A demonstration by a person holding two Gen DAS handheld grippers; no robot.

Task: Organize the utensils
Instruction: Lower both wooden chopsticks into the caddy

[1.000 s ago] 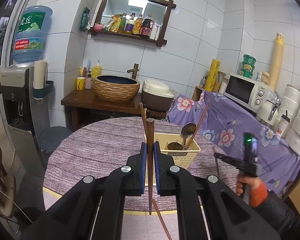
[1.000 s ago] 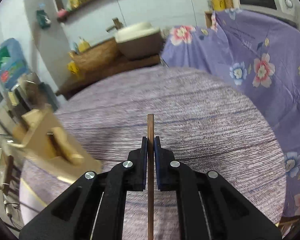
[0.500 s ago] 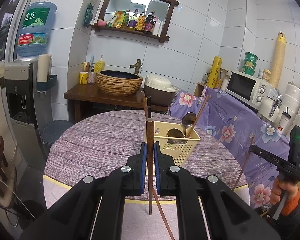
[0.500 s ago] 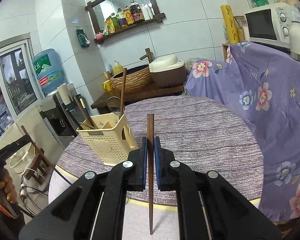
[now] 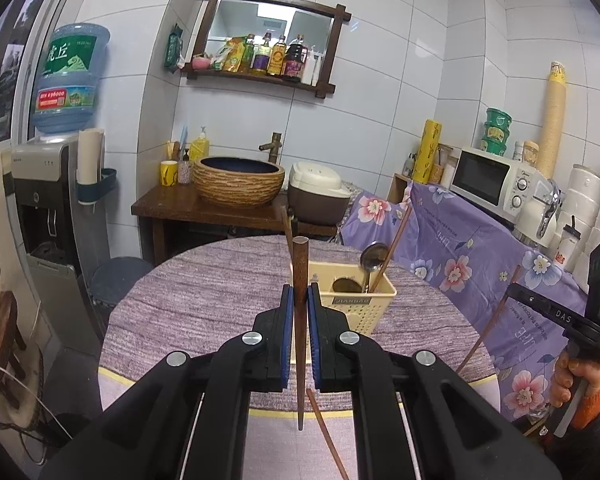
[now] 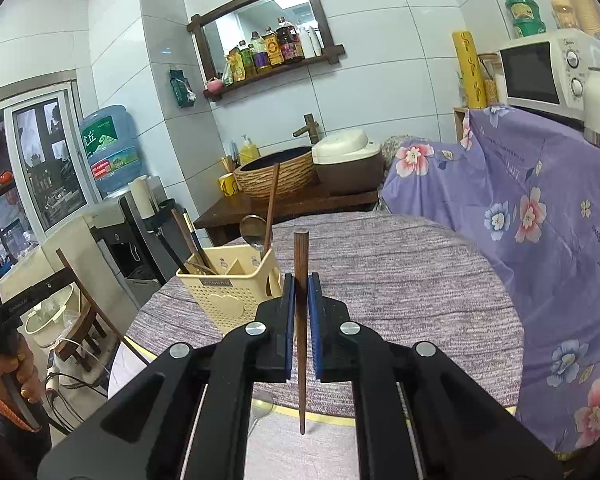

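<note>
Left claw [image 5: 298, 312] clamped on 1 upright chopstick [image 5: 300, 280], thin end down. Right claw [image 6: 300, 308] likewise with another chopstick [image 6: 300, 276]. Basket [image 5: 358, 308] on table, just ahead-right of left claw, nearer.

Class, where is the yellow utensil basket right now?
The basket stands on the round table; in the left wrist view it is just right of the left gripper, and in the right wrist view it is left of the right gripper.
</note>
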